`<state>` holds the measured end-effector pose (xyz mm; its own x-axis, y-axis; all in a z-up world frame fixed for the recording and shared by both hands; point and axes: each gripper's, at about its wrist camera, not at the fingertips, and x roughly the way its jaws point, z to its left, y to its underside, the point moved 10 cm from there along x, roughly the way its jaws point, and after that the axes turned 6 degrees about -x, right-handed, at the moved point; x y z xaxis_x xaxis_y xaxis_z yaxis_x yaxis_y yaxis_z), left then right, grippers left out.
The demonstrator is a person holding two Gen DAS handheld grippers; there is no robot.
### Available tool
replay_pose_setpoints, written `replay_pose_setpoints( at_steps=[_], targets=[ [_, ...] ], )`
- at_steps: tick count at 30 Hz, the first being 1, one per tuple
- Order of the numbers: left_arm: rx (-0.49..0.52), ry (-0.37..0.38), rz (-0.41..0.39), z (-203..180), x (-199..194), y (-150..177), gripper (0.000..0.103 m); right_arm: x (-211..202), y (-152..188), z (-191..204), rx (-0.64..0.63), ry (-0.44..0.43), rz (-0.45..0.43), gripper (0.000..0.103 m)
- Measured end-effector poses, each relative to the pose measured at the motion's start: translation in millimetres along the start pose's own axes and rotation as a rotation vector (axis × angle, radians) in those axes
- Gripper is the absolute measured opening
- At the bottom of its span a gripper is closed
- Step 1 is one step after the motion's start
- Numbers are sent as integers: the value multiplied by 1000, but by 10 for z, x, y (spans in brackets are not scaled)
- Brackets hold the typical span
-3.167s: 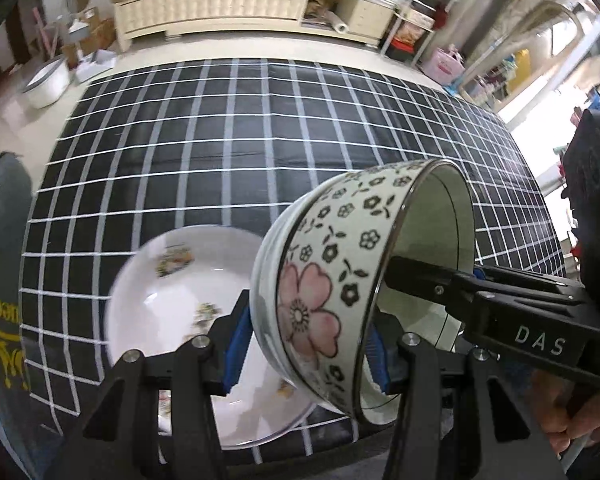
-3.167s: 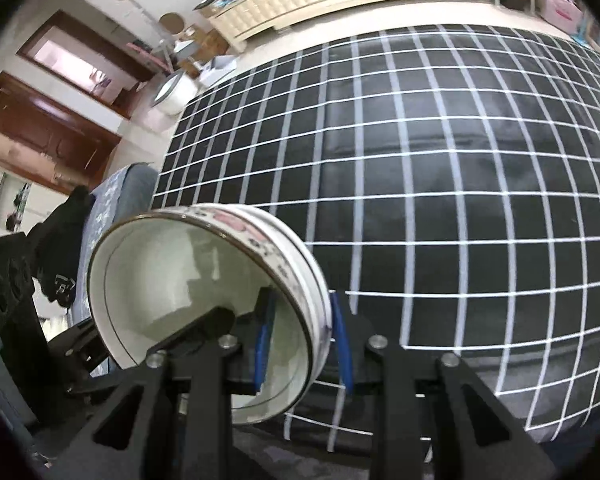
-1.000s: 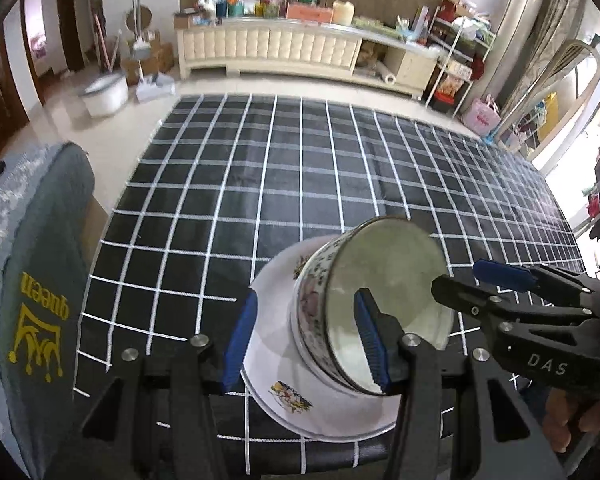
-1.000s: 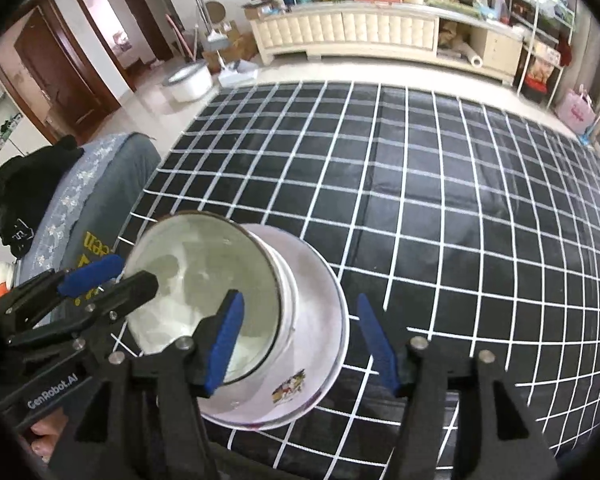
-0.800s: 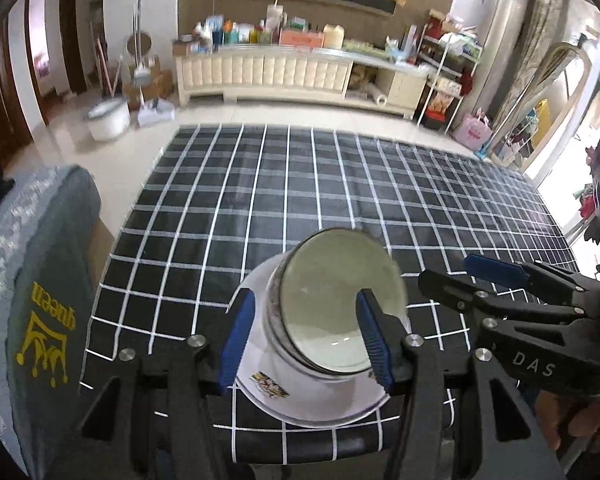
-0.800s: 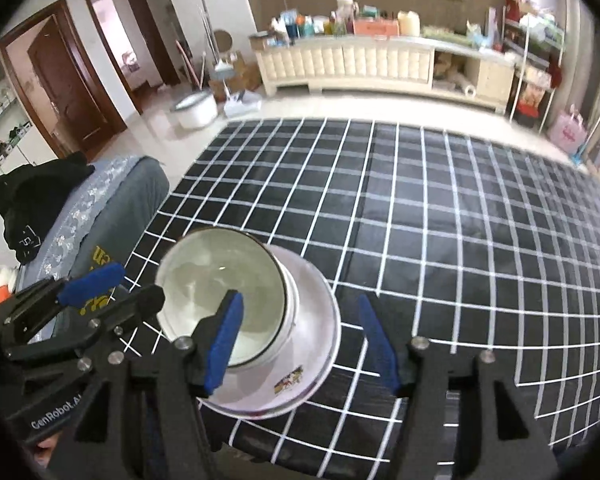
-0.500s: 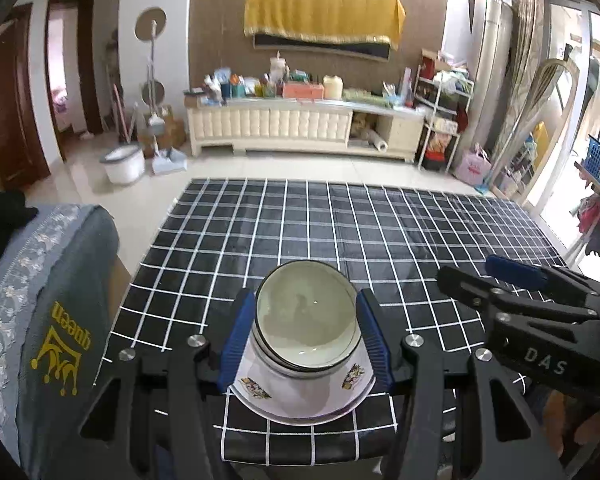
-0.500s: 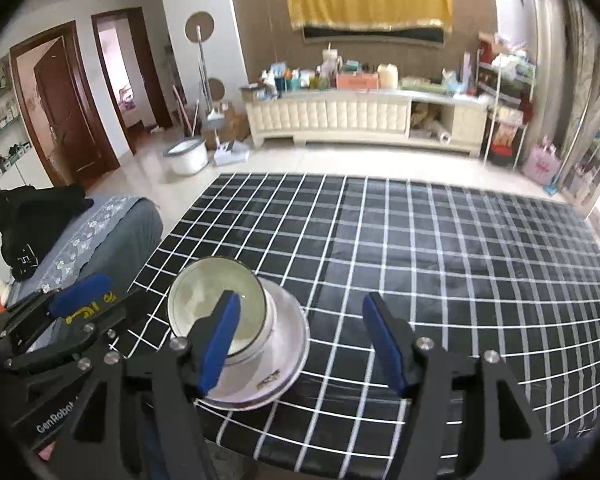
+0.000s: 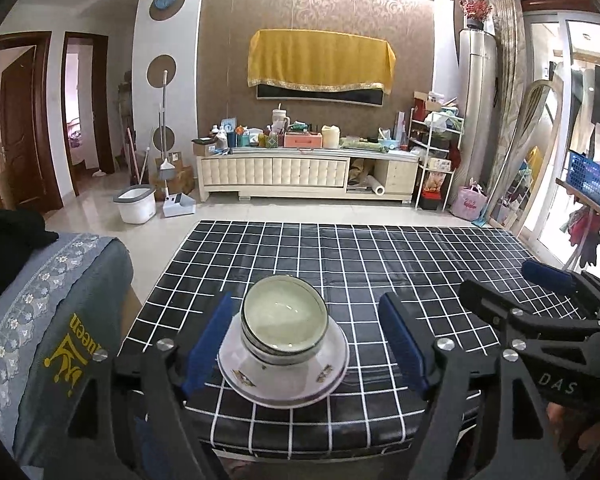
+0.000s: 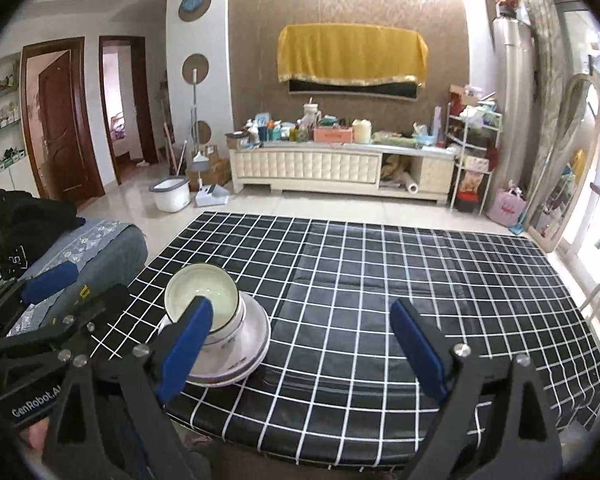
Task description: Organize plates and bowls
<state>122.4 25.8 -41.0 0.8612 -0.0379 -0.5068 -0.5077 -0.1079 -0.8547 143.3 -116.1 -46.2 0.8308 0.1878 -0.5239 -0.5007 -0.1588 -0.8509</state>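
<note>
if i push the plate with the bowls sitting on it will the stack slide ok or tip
Probably slides: the plate sits flat on the smooth-looking checked tablecloth. The stacked bowls rest loose in it, upright and roughly centred, so a quick shove may shift or rattle them. They look like glazed ceramic, so likely heavy for their size, slippery and chippable. Push low on the plate's rim.

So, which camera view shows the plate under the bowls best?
The left wrist view. The plate sits centred between the open fingers, its whole front rim clear. In the right wrist view the plate lies off to the left, partly hidden behind one blue finger.
</note>
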Motion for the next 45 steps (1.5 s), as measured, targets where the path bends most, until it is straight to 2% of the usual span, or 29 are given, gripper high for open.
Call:
replay_pose_setpoints(
  at_steps=[5,8,21,35,38,45],
  targets=[
    [20,-12,-28,-88,-215,112,76,-223,105,-48,-5,47,-38,103],
    [43,-23,-37,-118,-326,184,76,-341,140,-70,-17,86,-53,103],
    [53,-8,-67,-162,-747,277,76,-622,260,-54,-12,117,-71,103],
    [52,-4,-75,-166,-838,293,76,-742,312,-58,-13,138,-99,103],
    [61,-5,-71,-193,-845,292,81,-741,311,-51,-15,139,-100,103],
    [61,-1,-75,-208,-884,297,81,-752,333,-59,-10,130,-93,103]
  ],
)
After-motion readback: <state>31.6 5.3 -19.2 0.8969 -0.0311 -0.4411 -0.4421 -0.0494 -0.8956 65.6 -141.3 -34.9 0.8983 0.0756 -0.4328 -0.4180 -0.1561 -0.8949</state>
